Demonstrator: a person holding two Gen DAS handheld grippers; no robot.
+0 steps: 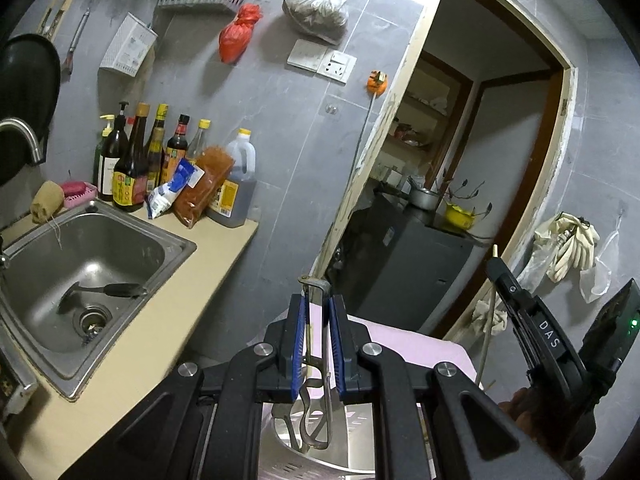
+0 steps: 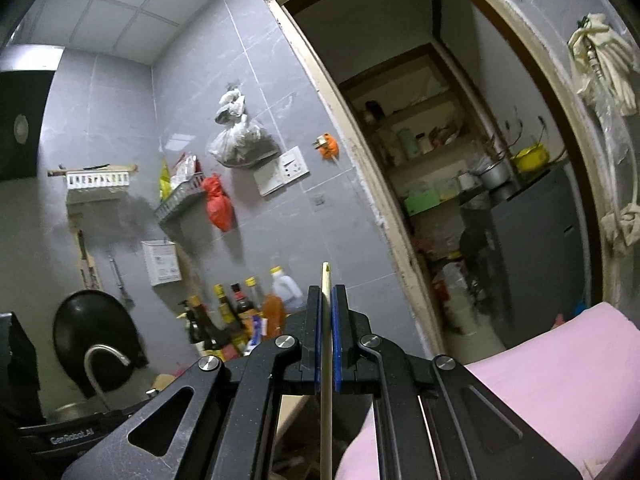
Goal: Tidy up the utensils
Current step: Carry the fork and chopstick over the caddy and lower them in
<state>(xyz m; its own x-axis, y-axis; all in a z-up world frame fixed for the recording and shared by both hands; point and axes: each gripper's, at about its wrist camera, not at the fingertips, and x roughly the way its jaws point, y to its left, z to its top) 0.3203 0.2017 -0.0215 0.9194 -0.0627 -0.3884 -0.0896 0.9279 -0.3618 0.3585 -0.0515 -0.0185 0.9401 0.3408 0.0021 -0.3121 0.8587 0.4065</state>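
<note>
My left claw [image 1: 316, 340] at the bottom centre of its view is clenched on a bent metal wire utensil [image 1: 314, 364], whose lower end hangs over a perforated steel holder [image 1: 320, 440] at the bottom edge. My right claw [image 2: 327, 340] at lower centre of its view is clamped on a pale chopstick [image 2: 326, 360] standing near upright. I judge the best move is to keep each piece vertical, line it up over the holder, then lower before letting go. A spatula [image 1: 108, 290] lies in the sink [image 1: 168, 240] at left.
</note>
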